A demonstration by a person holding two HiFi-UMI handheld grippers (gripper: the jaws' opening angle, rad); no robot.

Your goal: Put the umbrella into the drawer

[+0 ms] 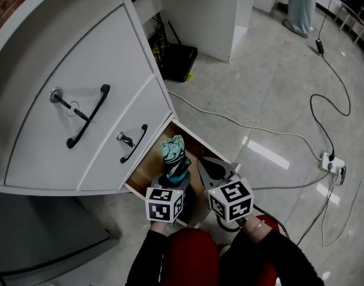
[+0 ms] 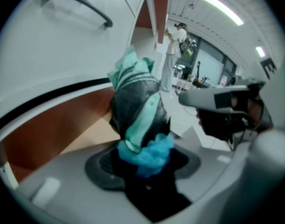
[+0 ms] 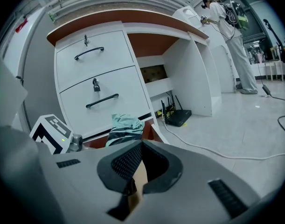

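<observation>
A folded teal-and-black umbrella (image 1: 173, 155) hangs over the open bottom drawer (image 1: 147, 167) of a white desk. My left gripper (image 1: 173, 182) is shut on its lower end, and the canopy sticks out past the jaws toward the drawer. In the left gripper view the umbrella (image 2: 137, 111) fills the middle, with the drawer's wooden floor (image 2: 86, 136) beneath it. My right gripper (image 1: 213, 170) hovers just right of the umbrella above the drawer's right corner, its jaws meeting at the tips with nothing in them. In the right gripper view the umbrella (image 3: 123, 126) shows past the gripper (image 3: 141, 146).
Two shut drawers with black handles (image 1: 89, 117) and keys in their locks sit above the open one. A black router (image 1: 177, 61) lies under the desk. Cables (image 1: 271, 133) and a power strip (image 1: 332, 162) cross the tiled floor at right. A person (image 1: 302, 8) stands far back.
</observation>
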